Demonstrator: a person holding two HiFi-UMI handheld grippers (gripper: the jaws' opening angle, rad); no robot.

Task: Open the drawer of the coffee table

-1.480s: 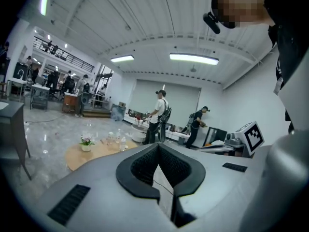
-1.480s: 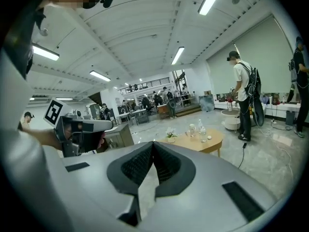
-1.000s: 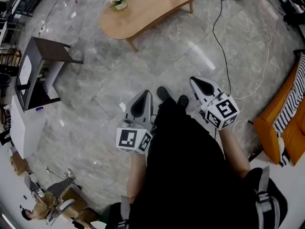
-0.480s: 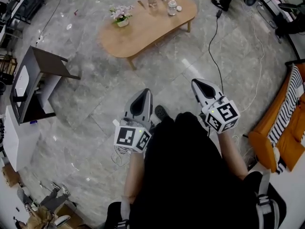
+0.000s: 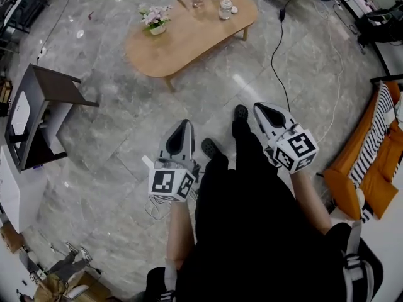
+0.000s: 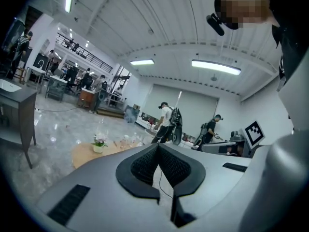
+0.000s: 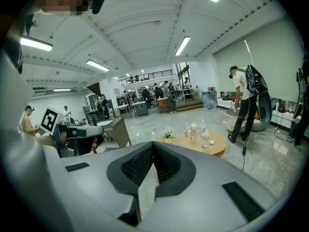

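The light wooden oval coffee table (image 5: 189, 39) stands on the grey marble floor (image 5: 113, 150), well apart from both grippers. On its tabletop there are a small pot of pink flowers (image 5: 153, 19) and some clear bottles (image 5: 225, 8). Its drawer cannot be made out in any view. The left gripper (image 5: 183, 123) points toward the coffee table, its jaws pressed together with nothing between them. The right gripper (image 5: 257, 106) is likewise pressed together and empty. A black cable (image 5: 272, 52) lies on the floor just right of the coffee table.
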